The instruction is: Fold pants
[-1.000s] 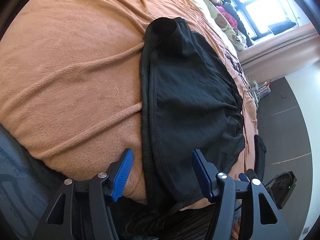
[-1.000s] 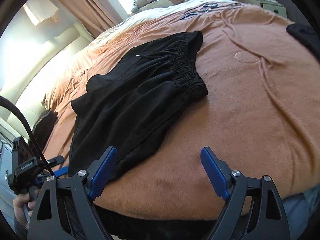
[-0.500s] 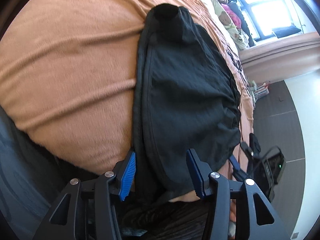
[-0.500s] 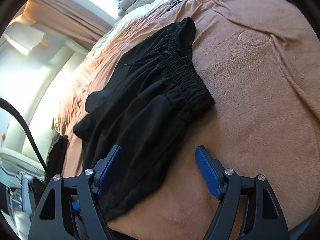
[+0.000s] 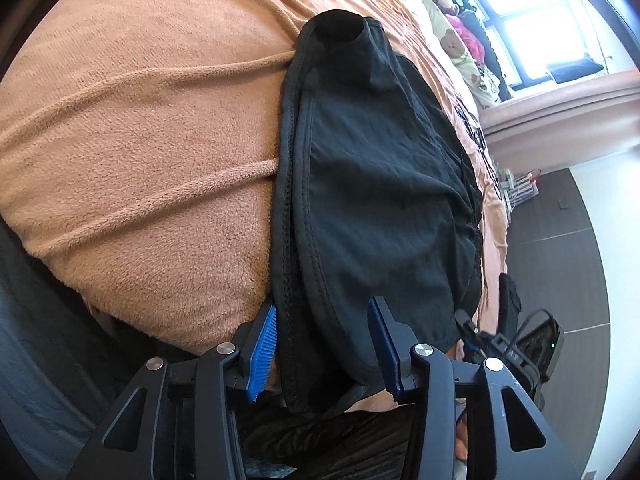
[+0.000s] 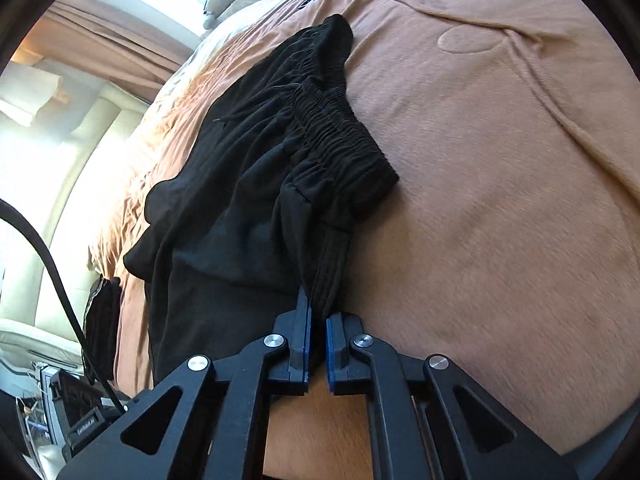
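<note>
A: What does the left wrist view show?

B: The black pants lie flat on the orange blanket covering the bed, reaching away from the camera toward the window. The left tool has its blue pads spread wide, one on each side of the nearest hem. The pads straddle the doubled fabric edge but have not pinched it.

A: Anything else there?

B: Stuffed toys sit at the far end near the window, and a black device with a cable shows at the lower right, off the bed.

A: And the right wrist view?

B: The right tool has its pads drawn close together, clamped on a bunched corner of the pants beside the ribbed elastic waistband. The fabric pulls up into a narrow tuck between the pads. The rest of the garment spreads left across the blanket. A second dark garment hangs at the bed's left edge.
</note>
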`<state>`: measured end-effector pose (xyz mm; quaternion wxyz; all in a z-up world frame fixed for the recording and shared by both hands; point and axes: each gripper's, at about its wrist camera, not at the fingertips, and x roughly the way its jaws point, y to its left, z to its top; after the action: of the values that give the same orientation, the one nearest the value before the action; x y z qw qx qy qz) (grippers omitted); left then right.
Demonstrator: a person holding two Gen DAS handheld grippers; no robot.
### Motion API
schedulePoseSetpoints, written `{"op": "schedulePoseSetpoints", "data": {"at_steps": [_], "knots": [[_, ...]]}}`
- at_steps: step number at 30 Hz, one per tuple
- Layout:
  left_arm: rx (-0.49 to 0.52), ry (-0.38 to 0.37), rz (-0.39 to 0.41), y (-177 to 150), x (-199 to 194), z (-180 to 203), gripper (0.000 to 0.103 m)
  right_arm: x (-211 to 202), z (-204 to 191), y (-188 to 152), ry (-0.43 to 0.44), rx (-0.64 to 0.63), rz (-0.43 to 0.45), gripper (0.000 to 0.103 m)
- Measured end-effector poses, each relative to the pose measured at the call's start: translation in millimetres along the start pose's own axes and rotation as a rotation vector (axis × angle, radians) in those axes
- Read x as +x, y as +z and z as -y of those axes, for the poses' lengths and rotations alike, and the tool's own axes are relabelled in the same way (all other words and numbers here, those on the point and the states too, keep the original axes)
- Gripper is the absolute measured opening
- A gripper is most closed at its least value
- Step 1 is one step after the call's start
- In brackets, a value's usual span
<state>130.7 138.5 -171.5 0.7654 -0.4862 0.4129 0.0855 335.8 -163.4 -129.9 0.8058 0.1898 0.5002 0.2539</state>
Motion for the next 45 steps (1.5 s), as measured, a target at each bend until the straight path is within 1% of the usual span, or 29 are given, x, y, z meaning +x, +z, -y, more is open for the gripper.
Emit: {"op": "schedulePoseSetpoints", "data": {"at_steps": [1,2,4,5,6,9,13,15,19,24,30,33,37,45], "knots": [[0.003,0.001,0.004,-1.2,-0.4,0.6,0.047,-1.6,-0.3,-1.6,-0.006,-0.002,0.001,0.003],[0.006,0.003,0.006,-2.1,-0.7,1.0,0.044,-3.9,-0.7,-3.9,-0.009,-0.002,0.002,0.003],[0.003,0.012,-0.012,-6.3,-0.8,-2.2,0.011,-7.3,-1.7,-5.9,-0.012,0.000,0.006,0.003],[-0.008,-0.002,-0.026,-7.5,-0.1,-4.9,0.006,-8.9,-2.5,-7.2,-0.010,0.003,0.008,0.003],[-0.016,-0.014,-0.028,-8.8,-0.7,-6.2,0.005,-11.0,-4.0,-9.0,-0.003,0.007,0.011,0.003],[0.004,-0.038,0.010,-13.1,-13.7,-2.4,0.005,-16.6,-8.1,-13.3,0.004,0.001,0.021,0.003],[0.036,-0.081,0.054,-12.4,-34.5,14.2,0.004,-25.1,-5.4,-13.2,0.042,0.005,0.041,0.002],[0.063,-0.100,0.085,-6.8,-47.7,28.4,0.004,-33.4,-4.6,-10.5,0.065,-0.002,0.058,0.001],[0.104,-0.131,0.122,8.0,-63.1,52.8,0.004,-45.6,-14.5,0.6,0.112,-0.022,0.101,0.001],[0.132,-0.155,0.152,38.5,-69.8,79.8,0.004,-55.7,-19.4,10.8,0.156,-0.024,0.135,0.001],[0.165,-0.174,0.190,75.1,-71.4,111.3,0.004,-54.1,-32.4,32.4,0.191,-0.028,0.168,0.001],[0.196,-0.180,0.203,93.2,-68.7,129.0,0.004,-49.7,-36.8,42.2,0.193,-0.025,0.183,0.001],[0.201,-0.194,0.206,120.7,-63.3,145.1,0.004,-45.4,-42.1,60.5,0.204,-0.008,0.200,0.001],[0.219,-0.201,0.207,169.0,-41.7,176.5,0.004,-25.5,-55.5,98.0,0.190,0.011,0.222,0.001]]}}
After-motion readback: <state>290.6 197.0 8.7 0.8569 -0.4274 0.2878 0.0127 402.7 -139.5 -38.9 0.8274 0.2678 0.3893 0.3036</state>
